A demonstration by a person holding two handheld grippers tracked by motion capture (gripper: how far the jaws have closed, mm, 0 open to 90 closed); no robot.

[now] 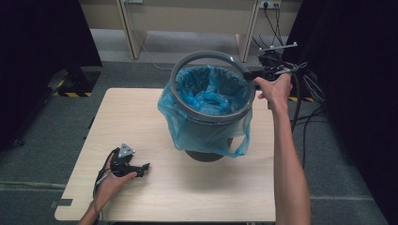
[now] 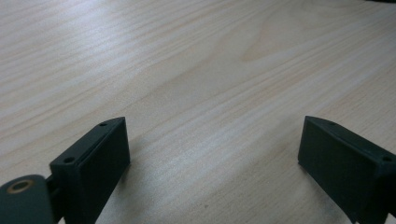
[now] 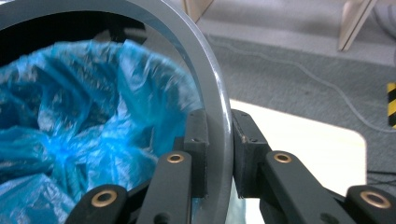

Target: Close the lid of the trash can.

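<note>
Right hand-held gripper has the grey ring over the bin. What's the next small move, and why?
Probably lower the ring onto the bin rim. The right hand-held gripper clamps it tilted, far edge raised, above the blue bag already folded over the rim, so seating it would likely pin the bag.

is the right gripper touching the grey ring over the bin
Touching. In the right gripper view, the right gripper has both pads pressed against the grey ring, one each side.

Camera layout: one fixed overhead view, two gripper-mounted close views.
High view looks forward and down on the whole desk (image 1: 187, 187); left gripper view skims the desk (image 2: 196, 70) closely; right gripper view faces the bin ring (image 3: 215, 93), shared with the high view (image 1: 187, 63).
</note>
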